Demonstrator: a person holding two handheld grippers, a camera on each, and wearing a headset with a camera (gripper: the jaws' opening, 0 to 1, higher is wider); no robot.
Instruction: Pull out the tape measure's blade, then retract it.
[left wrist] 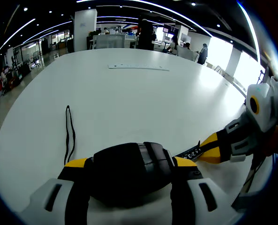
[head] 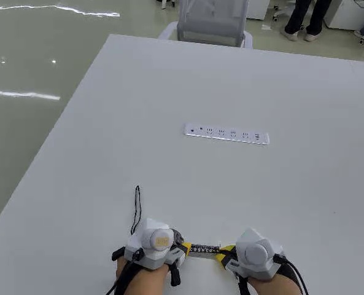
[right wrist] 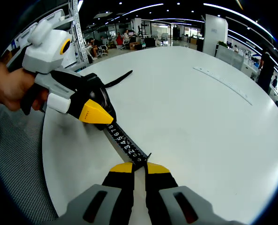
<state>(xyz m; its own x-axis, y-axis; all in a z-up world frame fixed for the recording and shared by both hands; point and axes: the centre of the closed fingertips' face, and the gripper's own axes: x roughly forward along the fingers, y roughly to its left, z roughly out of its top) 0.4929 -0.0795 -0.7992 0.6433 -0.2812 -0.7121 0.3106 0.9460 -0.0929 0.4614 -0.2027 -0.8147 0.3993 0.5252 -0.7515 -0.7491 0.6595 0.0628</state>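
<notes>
White tabletop (head: 108,153) carries everything, with the power strip (head: 226,133) lying flat near its middle. Well short of the power strip, at the person's edge, the left gripper (left wrist: 129,162) is clamped around the black tape measure (left wrist: 129,180), its yellow-tipped jaws pressing on both flanks. In the head view the case is almost wholly hidden under that gripper. A short run of blade (right wrist: 124,143) reaches from the case to the right gripper (right wrist: 139,166), whose jaws are pinched together on the blade's end. The end hook is mostly lost between the tips. Digits 2 to 8 can be read along the blade in the right gripper view; in the other views they are too small to make out. A black wrist cord (head: 137,209) trails from the case toward the power strip and stops well apart from it. Beyond the power strip, a grey chair (head: 212,21) is cut off by the top of the head view.
</notes>
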